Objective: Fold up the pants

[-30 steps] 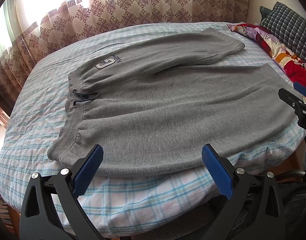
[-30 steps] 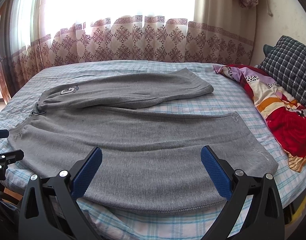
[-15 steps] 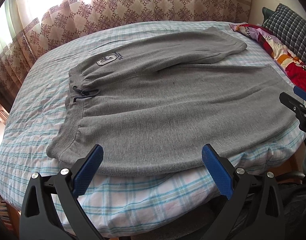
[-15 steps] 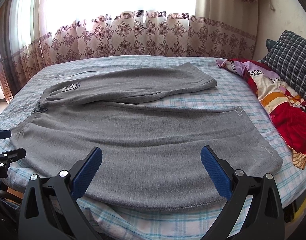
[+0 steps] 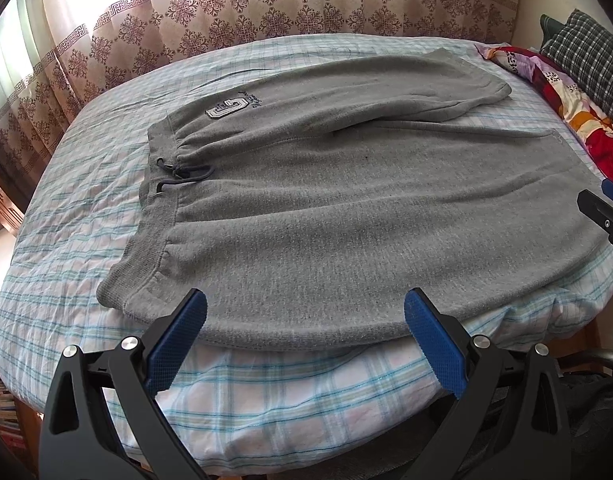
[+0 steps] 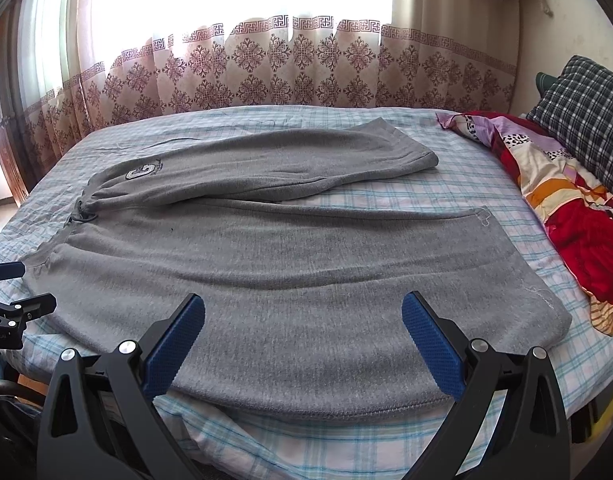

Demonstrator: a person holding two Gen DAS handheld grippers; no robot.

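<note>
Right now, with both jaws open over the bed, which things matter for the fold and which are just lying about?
For the job:
- grey pants, spread flat
- left gripper, open
- right gripper, open
- bed under the pants

Lying about:
- colourful blanket
- checked pillow
- curtain

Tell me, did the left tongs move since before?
Yes. The left tongs have moved forward and left: the gray pants and the curtain look closer and sit further right in the left wrist view.

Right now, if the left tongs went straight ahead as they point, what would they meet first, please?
Probably the near edge of the grey pants on the bed; the open left tongs hold nothing, though depth is uncertain.
</note>
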